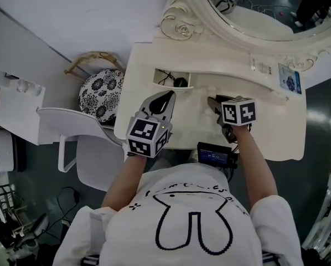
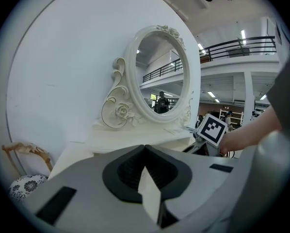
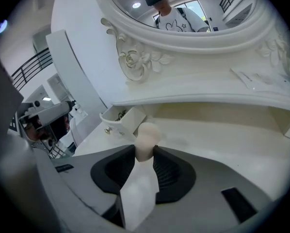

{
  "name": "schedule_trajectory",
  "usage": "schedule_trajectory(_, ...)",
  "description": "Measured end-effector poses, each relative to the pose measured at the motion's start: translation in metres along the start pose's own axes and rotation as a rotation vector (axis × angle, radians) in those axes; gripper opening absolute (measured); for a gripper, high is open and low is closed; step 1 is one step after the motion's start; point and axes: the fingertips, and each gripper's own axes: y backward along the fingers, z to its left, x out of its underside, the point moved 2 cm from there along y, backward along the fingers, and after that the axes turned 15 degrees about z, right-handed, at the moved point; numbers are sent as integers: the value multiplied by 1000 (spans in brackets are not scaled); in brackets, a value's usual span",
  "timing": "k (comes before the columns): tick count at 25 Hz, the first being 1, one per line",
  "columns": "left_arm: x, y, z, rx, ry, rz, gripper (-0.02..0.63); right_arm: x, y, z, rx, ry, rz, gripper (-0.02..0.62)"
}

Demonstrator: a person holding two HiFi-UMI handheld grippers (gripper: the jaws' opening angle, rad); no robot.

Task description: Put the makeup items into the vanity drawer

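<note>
Mirror [image 1: 254, 13] cut off by top edge; drawer [image 1: 168, 85] contents too small to identify; sponge [image 3: 146, 139] base hidden between jaws

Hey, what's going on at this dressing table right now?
A person stands at a white vanity with a hand-held gripper in each hand. The right gripper is clamped on a beige makeup sponge, held over the tabletop and not yet in the open drawer off to its left. That drawer has a few dark items in it. The left gripper is shut and empty near the front edge.
</note>
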Motion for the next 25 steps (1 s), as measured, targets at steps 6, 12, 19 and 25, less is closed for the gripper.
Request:
schedule_trajectory(6, -11, 2, 3, -13, 1, -33, 11, -30, 20, 18, -60, 53, -72, 114)
schedule_trajectory(12, -19, 7, 4, -24, 2, -62, 11, -50, 29, 34, -73, 118, -104, 117)
schedule_trajectory(19, -19, 18, 16, -54, 28, -89, 11, -68, 27, 61, -128, 249, -101, 118)
schedule_trajectory(25, -14, 32, 31, -93, 54, -100, 11, -82, 5, 91, -113, 427, -28, 120)
